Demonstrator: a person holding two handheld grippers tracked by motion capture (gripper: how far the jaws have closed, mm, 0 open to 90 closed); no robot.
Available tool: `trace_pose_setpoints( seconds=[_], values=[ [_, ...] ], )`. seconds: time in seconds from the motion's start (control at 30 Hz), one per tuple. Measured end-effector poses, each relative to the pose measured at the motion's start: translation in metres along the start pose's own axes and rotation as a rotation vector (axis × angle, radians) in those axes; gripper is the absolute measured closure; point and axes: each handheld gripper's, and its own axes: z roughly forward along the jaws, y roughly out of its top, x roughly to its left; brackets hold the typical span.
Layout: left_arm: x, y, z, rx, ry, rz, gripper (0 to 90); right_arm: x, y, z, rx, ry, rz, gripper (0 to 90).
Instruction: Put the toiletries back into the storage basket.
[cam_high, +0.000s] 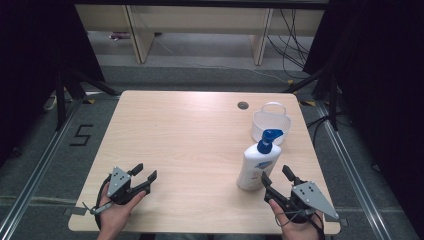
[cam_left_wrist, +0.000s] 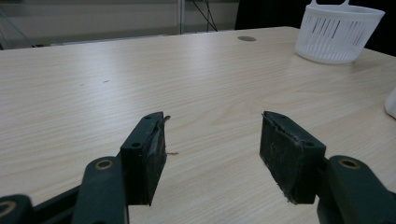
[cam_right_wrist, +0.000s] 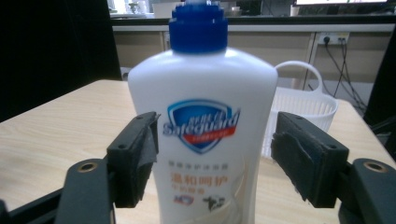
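Bottle stands upright, pump toward basket, between open right claw.

Even light, soft focus — dark edges

High view looks down over the whole table; gripper views sit low, both facing the basket

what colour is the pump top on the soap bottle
Blue. The pump top sits on a white bottle, clearest in the right gripper view.
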Motion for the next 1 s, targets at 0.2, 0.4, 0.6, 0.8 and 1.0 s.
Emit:
trace_pose_setpoints(
  seconds=[0.2, 0.4, 0.6, 0.8, 1.0],
  values=[
    [0.001, -0.002, 0.004, -0.001, -0.031, 0.003, 39.9, 0.003, 0.013, 0.006, -0.035, -0.045, -0.011, 29.6],
    [-0.001, 0.001, 0.003, 0.0, -0.029, 0.001, 39.9, 0.012, 0.034, 0.009, -0.092, -0.065, -0.009, 29.7],
    [-0.002, 0.001, 0.004, 0.003, -0.025, -0.005, 40.0, 0.019, 0.05, 0.017, -0.105, -0.07, -0.032, 32.8],
    [-0.002, 0.0, 0.005, -0.006, -0.031, -0.006, 40.0, 0.025, 0.051, 0.031, -0.081, -0.082, -0.033, 36.5],
    [-0.002, 0.001, 0.005, 0.006, -0.024, -0.004, 40.0, 0.027, 0.061, 0.039, -0.095, -0.078, -0.044, 40.7]
  ],
)
